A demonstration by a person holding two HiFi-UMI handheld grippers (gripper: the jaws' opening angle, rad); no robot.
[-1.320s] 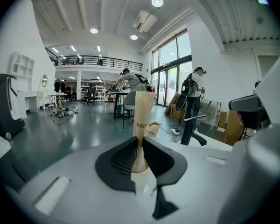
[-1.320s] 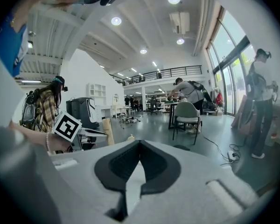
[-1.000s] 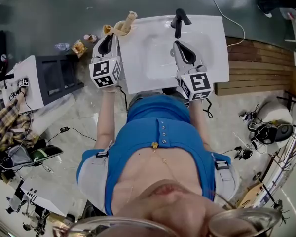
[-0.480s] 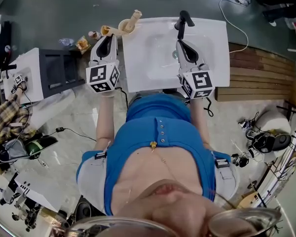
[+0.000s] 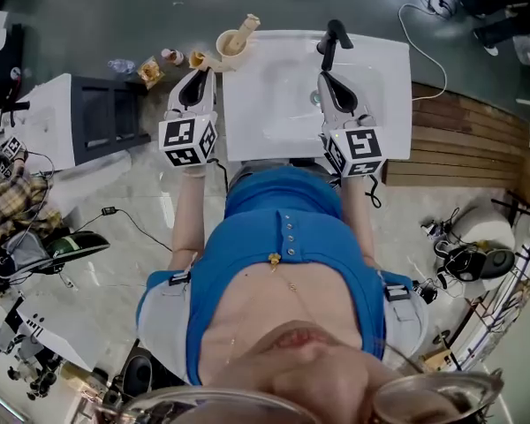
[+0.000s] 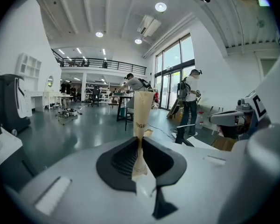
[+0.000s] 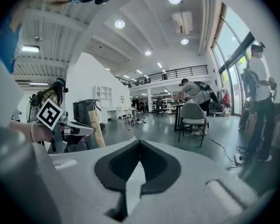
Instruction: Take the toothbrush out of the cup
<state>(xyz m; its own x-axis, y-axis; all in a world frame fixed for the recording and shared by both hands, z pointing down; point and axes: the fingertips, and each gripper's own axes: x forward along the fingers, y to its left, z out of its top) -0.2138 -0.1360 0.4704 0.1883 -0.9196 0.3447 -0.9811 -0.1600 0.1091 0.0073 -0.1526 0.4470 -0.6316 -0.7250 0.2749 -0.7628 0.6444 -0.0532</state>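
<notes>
My left gripper (image 5: 198,67) is shut on a cream toothbrush (image 6: 142,111), which stands upright between the jaws (image 6: 139,146). In the head view its end (image 5: 197,58) shows just left of a cream cup (image 5: 230,49) at the sink's back left corner. A beige stick-like item (image 5: 245,29) leans in that cup. The right gripper view shows the held toothbrush (image 7: 95,127) at its left. My right gripper (image 5: 323,79) hovers over the white sink (image 5: 380,78) near the black faucet (image 5: 329,41), shut with nothing in it (image 7: 139,146).
Small bottles and packets (image 5: 150,71) lie on the floor left of the sink. A white and black cabinet (image 5: 97,122) stands further left, and wooden decking (image 5: 459,131) lies to the right. A chair (image 7: 193,115) and several people stand in the hall.
The head view has shifted a little. My left gripper, still holding the toothbrush, now sits slightly further left of the cup. The right gripper stays by the faucet.
</notes>
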